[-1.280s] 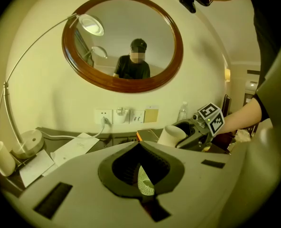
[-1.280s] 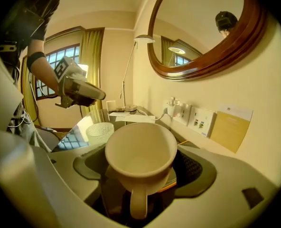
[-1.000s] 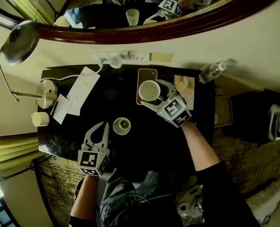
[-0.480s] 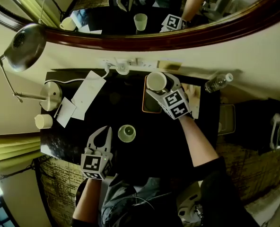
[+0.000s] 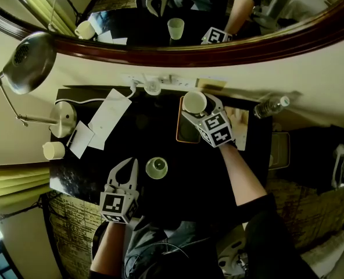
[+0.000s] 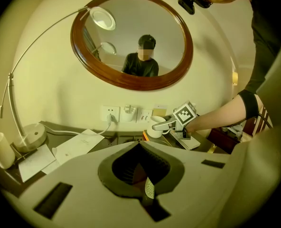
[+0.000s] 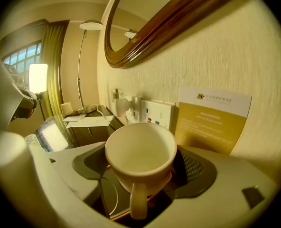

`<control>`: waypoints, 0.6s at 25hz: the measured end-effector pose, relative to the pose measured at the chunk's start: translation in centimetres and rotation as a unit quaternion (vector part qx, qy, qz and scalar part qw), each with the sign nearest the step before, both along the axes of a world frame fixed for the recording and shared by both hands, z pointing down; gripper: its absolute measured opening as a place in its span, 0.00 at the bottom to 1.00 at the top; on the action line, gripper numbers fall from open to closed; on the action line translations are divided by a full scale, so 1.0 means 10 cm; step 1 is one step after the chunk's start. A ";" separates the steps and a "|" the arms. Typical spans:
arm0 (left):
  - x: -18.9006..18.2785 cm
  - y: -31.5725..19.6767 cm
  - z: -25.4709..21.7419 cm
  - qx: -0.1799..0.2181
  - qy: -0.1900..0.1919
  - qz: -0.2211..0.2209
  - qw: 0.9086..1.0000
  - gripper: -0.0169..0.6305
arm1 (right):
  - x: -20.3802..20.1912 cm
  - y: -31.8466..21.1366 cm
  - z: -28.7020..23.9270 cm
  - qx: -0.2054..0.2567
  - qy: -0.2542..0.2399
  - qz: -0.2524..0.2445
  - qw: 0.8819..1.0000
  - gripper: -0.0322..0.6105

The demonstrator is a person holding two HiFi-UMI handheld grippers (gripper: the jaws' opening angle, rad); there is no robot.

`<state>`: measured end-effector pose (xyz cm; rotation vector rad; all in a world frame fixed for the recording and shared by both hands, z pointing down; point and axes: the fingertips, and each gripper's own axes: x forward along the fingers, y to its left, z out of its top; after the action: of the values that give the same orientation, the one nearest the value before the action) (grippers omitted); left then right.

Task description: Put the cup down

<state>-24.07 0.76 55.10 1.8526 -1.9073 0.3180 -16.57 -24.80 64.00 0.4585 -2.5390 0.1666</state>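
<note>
The right gripper (image 5: pixel 199 108) is clamped on the cup (image 7: pixel 140 151). Its jaws stand wide on either side of the cup's body, and the handle points back toward the hand. The cup is upright over the far end of the tray (image 5: pixel 186 133), close to the wall; I cannot tell whether it touches the tray. The left gripper (image 5: pixel 125 165), jaws together and empty, hangs over the table's (image 5: pixel 160 124) near edge, just beside a small bowl (image 5: pixel 156 167). Papers (image 5: pixel 108 116) and a lamp (image 5: pixel 21 63) are at the left.
</note>
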 end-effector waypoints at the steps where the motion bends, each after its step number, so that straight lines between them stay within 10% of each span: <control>1: -0.01 0.00 0.00 0.000 0.003 -0.003 1.000 0.03 | 0.00 0.00 0.00 -0.002 -0.002 0.001 1.000 0.72; 15: 0.00 0.12 -0.06 -0.001 -0.016 0.022 1.000 0.03 | 0.18 0.13 -0.44 0.022 -0.013 0.027 0.999 0.77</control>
<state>-24.11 1.94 54.52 1.9014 -1.8867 0.3661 -14.80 -23.49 59.59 0.5457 -2.5618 0.1365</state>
